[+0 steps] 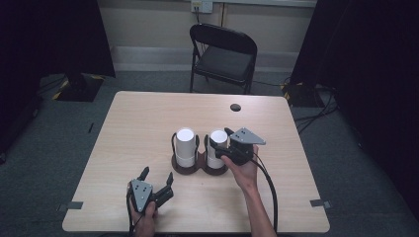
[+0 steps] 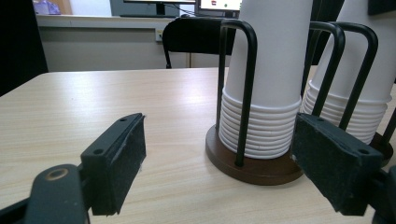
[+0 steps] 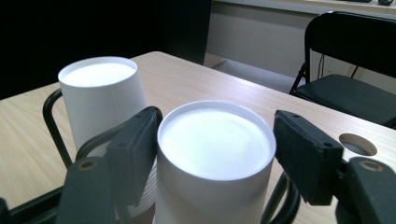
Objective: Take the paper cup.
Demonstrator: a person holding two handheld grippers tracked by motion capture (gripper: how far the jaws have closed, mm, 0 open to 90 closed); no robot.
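Two stacks of upturned white paper cups stand in a twin holder (image 1: pixel 186 169) with brown round bases (image 2: pixel 254 171) and black wire loops, at the middle of the table (image 1: pixel 143 118). My right gripper (image 1: pixel 221 138) reaches in from the right and straddles the top of the right stack (image 3: pixel 215 154), and both pads lie against the top cup's sides. The left stack (image 1: pixel 185 145) stands free beside it (image 3: pixel 100 100). Held low near the front edge, my left gripper (image 1: pixel 157 174) points at the holder. It is open with nothing between its fingers (image 2: pixel 217 140).
A black folding chair (image 1: pixel 222 54) stands beyond the far edge. A round cable hole (image 1: pixel 235 107) sits in the tabletop at the back right, also in the right gripper view (image 3: pixel 357 144). Dark curtains hang on both sides.
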